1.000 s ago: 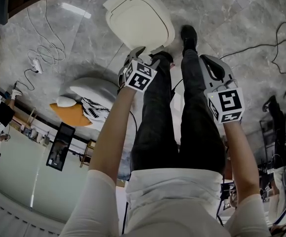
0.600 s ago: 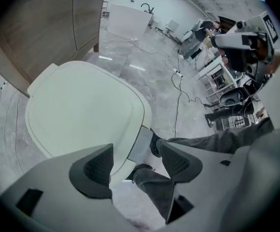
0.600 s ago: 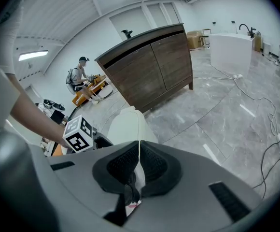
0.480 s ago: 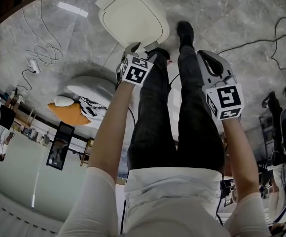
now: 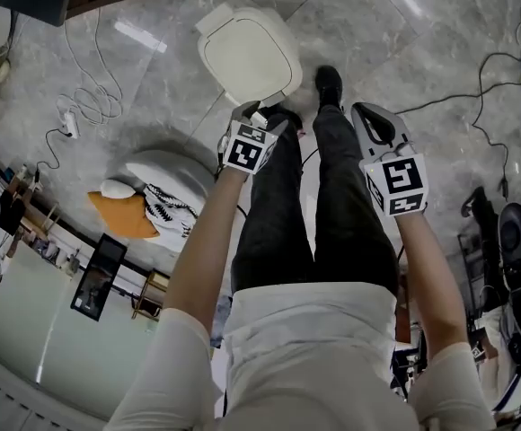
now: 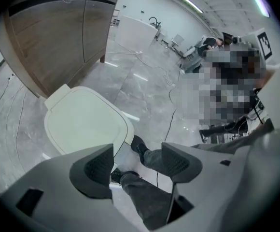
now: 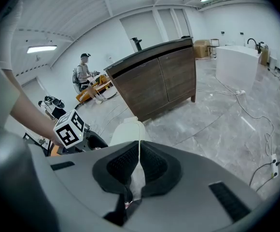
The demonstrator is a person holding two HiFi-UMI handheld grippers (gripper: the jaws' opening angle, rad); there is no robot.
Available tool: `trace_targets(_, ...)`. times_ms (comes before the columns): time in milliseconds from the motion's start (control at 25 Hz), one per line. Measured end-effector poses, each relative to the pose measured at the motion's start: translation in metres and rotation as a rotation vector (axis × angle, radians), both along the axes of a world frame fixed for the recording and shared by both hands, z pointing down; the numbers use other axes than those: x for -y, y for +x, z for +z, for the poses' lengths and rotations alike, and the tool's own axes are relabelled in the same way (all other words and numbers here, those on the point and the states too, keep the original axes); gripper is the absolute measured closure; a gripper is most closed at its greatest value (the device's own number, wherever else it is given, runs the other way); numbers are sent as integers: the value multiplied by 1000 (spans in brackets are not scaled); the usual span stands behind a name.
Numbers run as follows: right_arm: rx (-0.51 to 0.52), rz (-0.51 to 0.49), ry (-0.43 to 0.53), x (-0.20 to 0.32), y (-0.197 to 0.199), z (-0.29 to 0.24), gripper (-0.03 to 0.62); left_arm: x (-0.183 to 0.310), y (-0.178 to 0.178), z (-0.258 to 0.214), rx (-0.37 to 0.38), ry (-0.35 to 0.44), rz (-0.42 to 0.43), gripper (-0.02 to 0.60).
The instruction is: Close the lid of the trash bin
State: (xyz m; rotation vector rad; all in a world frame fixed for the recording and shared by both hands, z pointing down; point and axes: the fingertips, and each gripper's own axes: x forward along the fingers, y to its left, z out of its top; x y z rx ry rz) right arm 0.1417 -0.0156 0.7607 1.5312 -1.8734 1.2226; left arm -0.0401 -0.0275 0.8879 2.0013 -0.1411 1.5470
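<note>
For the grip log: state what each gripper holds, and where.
Nothing held: left gripper jaws have just been opening, nothing between them; right gripper jaws shut, empty.

Closed trash bin [image 5: 247, 57], left tongs [image 5: 257, 114] beside it — right tongs [image 5: 361, 110] farther off

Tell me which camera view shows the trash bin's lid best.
The head view: the lid lies nearly whole, seen from above, its outline plain. The left gripper view shows it large but with its near edge behind a jaw. The right gripper view shows only a pale strip of it above the shut jaws.
</note>
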Motion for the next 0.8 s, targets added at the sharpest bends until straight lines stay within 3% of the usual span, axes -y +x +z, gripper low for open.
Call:
trace_targets(320, -23, -69, 59, 17, 8, -62, 563, 24, 15, -94, -55, 57, -160, 270)
trace_targets(600, -41, -127, 87, 14, 11, -112, 563, 33, 10, -162, -99, 124, -236, 331)
trace_targets(800, -65, -230, 137, 21, 6, -147, 563, 34, 3, -209, -145, 191, -267, 400)
